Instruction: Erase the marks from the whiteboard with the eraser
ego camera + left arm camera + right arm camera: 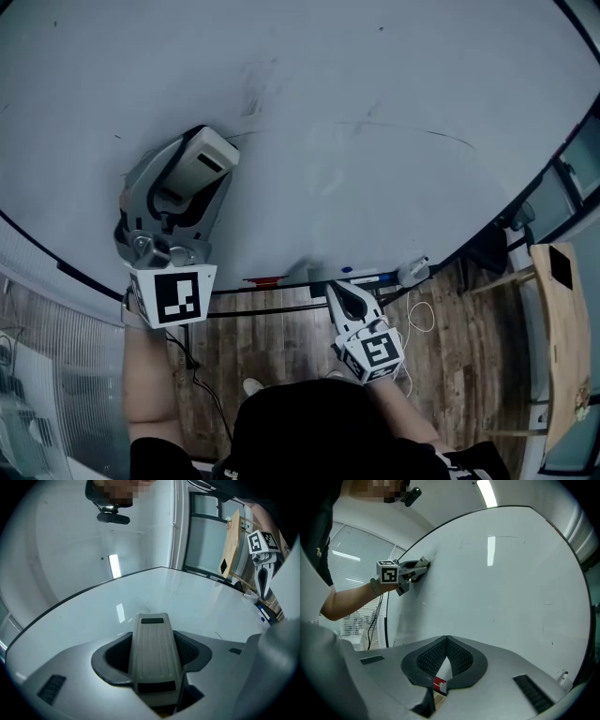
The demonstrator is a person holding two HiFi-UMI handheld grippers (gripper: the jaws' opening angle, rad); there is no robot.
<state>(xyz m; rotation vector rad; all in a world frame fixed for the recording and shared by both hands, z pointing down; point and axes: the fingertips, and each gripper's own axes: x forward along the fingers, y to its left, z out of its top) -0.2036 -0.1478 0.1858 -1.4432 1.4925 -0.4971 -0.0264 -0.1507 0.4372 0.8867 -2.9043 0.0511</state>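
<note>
The left gripper point(192, 178) reaches up with a straight arm and squeezes the grey eraser point(210, 157) flat against the whiteboard point(375, 94). Only its own view shows the eraser's ridged back between the jaws. The right gripper point(331, 285) hangs low by the marker tray point(375, 277). Its jaws are pressed together and hold nothing.

A floor of dark wood planks point(281, 333) is seen below, crossed by a black cable point(194, 373). A pale wooden board point(561, 337) is stood at the right. A ceiling strip light point(486, 492) is lit, and slatted blinds point(354, 557) are seen at the left.
</note>
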